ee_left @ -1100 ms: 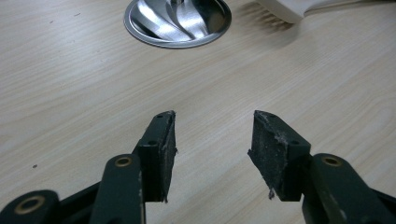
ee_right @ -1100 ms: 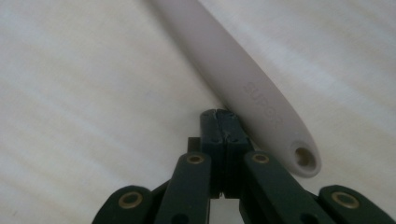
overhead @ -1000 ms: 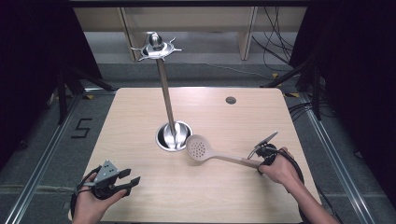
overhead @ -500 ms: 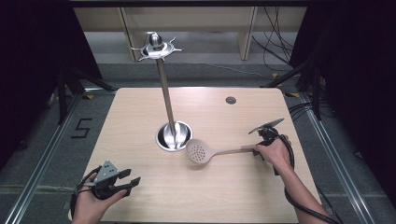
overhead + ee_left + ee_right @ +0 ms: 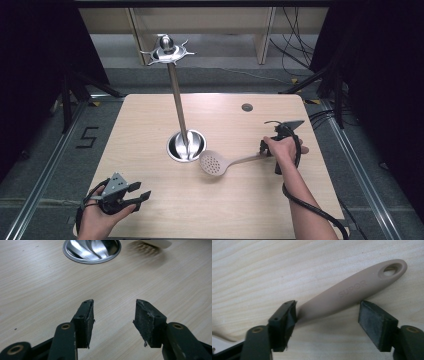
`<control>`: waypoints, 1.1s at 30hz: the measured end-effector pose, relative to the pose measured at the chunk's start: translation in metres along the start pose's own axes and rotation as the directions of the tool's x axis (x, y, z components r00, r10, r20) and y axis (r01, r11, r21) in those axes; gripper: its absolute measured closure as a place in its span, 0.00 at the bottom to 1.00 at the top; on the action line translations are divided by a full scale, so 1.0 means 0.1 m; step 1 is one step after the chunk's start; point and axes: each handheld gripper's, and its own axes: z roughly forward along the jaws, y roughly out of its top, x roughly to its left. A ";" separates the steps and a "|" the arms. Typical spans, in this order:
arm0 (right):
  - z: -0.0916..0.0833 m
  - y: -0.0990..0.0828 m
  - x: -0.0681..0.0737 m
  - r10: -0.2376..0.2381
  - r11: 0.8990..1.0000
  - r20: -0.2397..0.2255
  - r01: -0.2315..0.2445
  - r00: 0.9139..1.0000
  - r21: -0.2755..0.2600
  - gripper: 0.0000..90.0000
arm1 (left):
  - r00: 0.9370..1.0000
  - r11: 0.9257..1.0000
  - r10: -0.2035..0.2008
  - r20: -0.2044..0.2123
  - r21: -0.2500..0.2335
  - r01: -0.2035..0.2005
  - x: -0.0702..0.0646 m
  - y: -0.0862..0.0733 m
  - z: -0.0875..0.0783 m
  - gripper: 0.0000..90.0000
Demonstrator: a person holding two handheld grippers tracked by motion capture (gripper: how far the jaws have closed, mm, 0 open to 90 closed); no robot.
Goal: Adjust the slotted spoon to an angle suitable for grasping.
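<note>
The table (image 5: 150,125) carries a tall utensil stand (image 5: 186,146) whose round steel base sits near the centre and whose pole rises to a hooked crown, evidently provided for hanging utensils by the handle hole. The slotted spoon (image 5: 216,163) lies flat on the wood just to the right of that base, apart from it, with its perforated head toward the stand. Its long axis runs roughly left to right across the table, rising slightly toward the far side at the handle end. The handle (image 5: 352,291) ends in the hanging hole and points toward the right gripper (image 5: 267,149). In the right gripper view the jaws have just been opening. They now stand spread, the handle crossing between them. One pad sits against it, the other stands clear, so no pinch is applied. The left gripper (image 5: 113,320) rests low at the near left corner, well apart from the spoon, jaws spread over bare wood, probably on standby.
</note>
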 end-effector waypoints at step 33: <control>0.11 0.14 0.28 -0.183 0.983 0.150 0.177 0.972 0.049 0.79 | 1.000 1.000 0.018 0.010 0.002 -0.018 0.00 -0.01 0.01 0.55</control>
